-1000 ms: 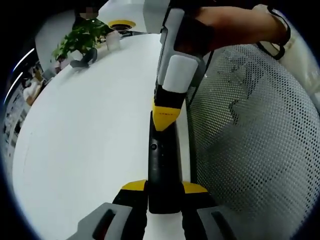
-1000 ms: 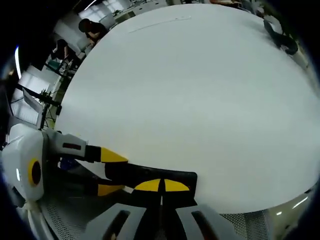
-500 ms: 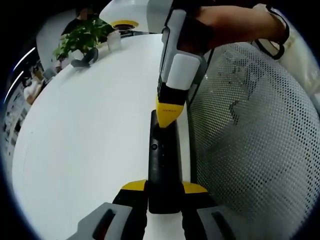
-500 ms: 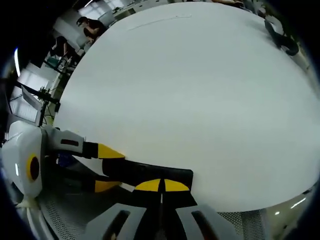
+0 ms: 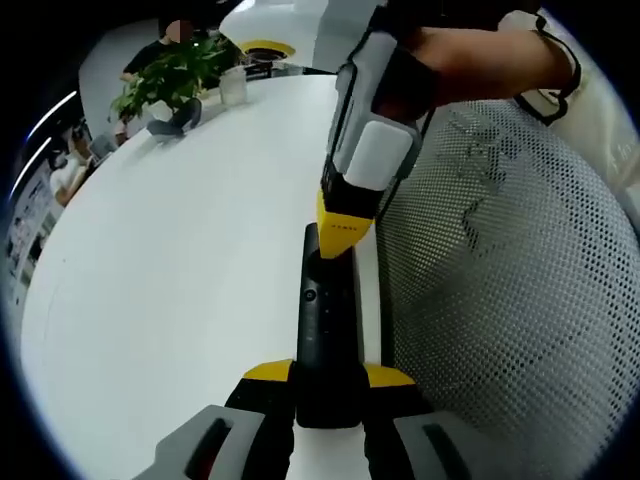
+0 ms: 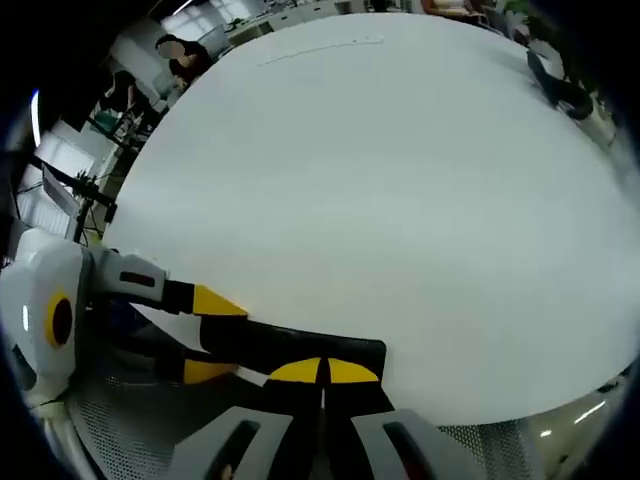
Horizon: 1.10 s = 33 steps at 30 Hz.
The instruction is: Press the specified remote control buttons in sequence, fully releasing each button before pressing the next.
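A black remote control [image 5: 325, 320] lies lengthwise between the yellow-tipped jaws of my left gripper [image 5: 328, 374], which is shut on its near end. My right gripper [image 5: 345, 228], held by a hand, comes down from above with its yellow tips together. They touch the remote's far end. In the right gripper view my right gripper [image 6: 322, 371] is shut, its tips over the remote control [image 6: 300, 350]. The remote runs leftward into the left gripper [image 6: 212, 335]. All of this is at the edge of a white table [image 5: 180, 250].
A mesh chair back [image 5: 500, 300] stands close on the right of the left gripper view. A potted plant [image 5: 170, 75], a white cup [image 5: 233, 85] and a yellow-topped object [image 5: 262, 48] sit at the table's far end. The white table [image 6: 380, 180] spreads wide, with a dark object [image 6: 560, 90] far off.
My right gripper's tips have crept a little along the remote toward its far end. The left gripper keeps its hold on the remote.
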### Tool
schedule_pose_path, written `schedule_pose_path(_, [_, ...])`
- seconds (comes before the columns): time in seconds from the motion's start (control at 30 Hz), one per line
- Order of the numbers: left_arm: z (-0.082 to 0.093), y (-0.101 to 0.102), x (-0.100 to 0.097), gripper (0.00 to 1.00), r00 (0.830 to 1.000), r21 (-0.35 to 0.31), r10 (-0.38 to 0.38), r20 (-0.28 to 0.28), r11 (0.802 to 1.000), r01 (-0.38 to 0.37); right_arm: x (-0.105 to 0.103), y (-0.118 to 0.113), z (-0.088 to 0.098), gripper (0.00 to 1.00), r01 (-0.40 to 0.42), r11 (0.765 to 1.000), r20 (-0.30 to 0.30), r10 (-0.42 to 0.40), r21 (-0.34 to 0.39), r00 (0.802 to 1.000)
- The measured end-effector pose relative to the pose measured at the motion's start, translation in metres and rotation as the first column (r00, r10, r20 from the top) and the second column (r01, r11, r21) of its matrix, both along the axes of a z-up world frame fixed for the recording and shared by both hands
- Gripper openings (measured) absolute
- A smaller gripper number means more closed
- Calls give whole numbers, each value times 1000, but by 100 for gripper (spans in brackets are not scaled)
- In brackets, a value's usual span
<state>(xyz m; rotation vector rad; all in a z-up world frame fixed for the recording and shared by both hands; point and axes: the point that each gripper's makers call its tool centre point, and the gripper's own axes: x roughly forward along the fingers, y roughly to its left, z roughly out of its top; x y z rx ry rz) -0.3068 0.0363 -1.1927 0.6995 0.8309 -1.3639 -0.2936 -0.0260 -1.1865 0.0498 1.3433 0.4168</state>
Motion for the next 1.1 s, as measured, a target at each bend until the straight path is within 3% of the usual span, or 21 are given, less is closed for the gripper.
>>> schedule_pose_path(0.17, [1, 0, 0, 23, 1000, 7, -11, -8, 1000, 11, 1, 1, 0, 0, -34, 999, -17, 34, -33, 999])
schedule_pose_path(0.37, [1, 0, 0, 23, 1000, 15, -18, -9, 1000, 18, 1, -1, 2, 0, 25, 1000, -59, -25, -7, 998])
schedule_pose_path(0.5, [0, 0, 0, 23, 1000, 23, -24, -8, 999, 24, 6, -2, 4, 0, 24, 1000, -32, -24, -12, 999])
schedule_pose_path(0.7, [0, -1, 0, 23, 999, 29, -32, -12, 999, 33, 17, 4, 7, 0, 32, 999, 5, -32, 38, 999])
schedule_pose_path(0.83, [0, -2, 0, 23, 999, 31, -29, -18, 999, 30, 12, 8, -2, 0, 16, 999, -14, -15, 35, 1000])
schedule_pose_path(0.87, [1, -2, 0, 23, 999, 30, -27, -19, 999, 28, 14, 7, 0, 0, 11, 999, 19, -11, 34, 1000])
schedule_pose_path(1.1, [0, -2, 0, 23, 999, 42, -22, -25, 999, 23, 13, 6, -1, 0, 15, 1000, -2, -15, 22, 1000])
